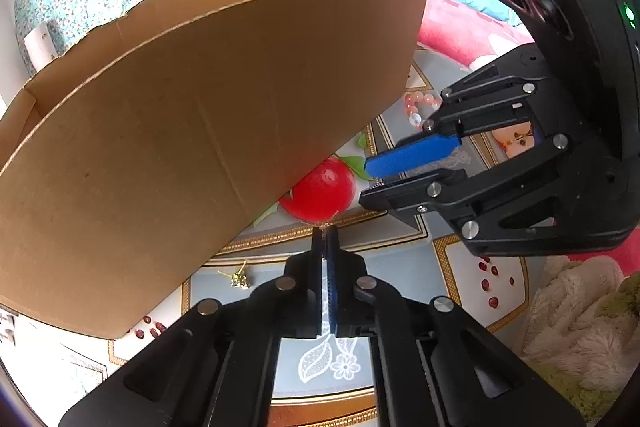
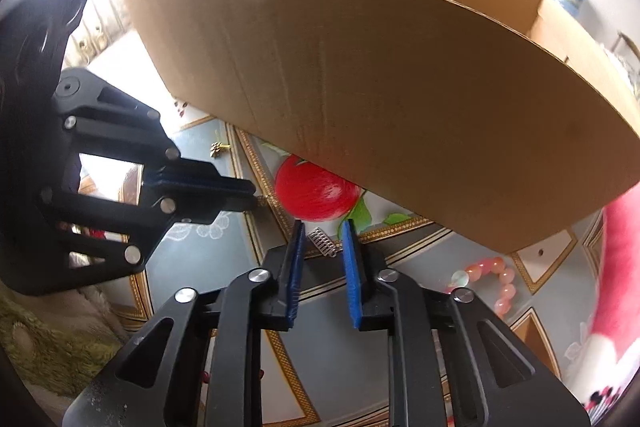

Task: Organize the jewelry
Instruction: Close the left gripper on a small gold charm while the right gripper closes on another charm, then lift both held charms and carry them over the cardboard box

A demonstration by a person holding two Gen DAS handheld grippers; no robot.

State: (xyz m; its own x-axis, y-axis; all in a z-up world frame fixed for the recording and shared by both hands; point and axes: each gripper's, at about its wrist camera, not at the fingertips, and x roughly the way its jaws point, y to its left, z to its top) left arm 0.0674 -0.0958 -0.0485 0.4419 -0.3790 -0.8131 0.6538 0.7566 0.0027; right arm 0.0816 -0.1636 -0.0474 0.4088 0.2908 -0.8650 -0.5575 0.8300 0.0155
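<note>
A big brown cardboard box (image 1: 200, 127) with an open top stands on a grey-blue tablecloth (image 1: 400, 251) that has gold borders and a printed red apple (image 1: 320, 195). The apple print lies partly under the near bottom edge of the box.

The left gripper (image 1: 326, 231) points down at the cloth just in front of this near edge of the box, beside the apple print. Its two fingers are pressed together with no gap. A tiny gold speck shows at the tips, but I cannot tell if something is pinched there.

The right gripper (image 2: 323, 227) is also in front of the near wall of the box, close to the same apple print. Its blue pads (image 2: 352, 267) stand a little apart. A small silver piece like a coil (image 2: 324, 241) lies on the cloth just beyond the tips, in line with the gap, and the pads do not press on it.

A bracelet of round pink beads (image 2: 492, 283) lies on the cloth in front of the box, near its corner on the right gripper's side. A small gold ornament (image 1: 240, 279) lies close to the near bottom edge of the box on the left gripper's side. What is inside the box stays hidden behind its near wall.
</note>
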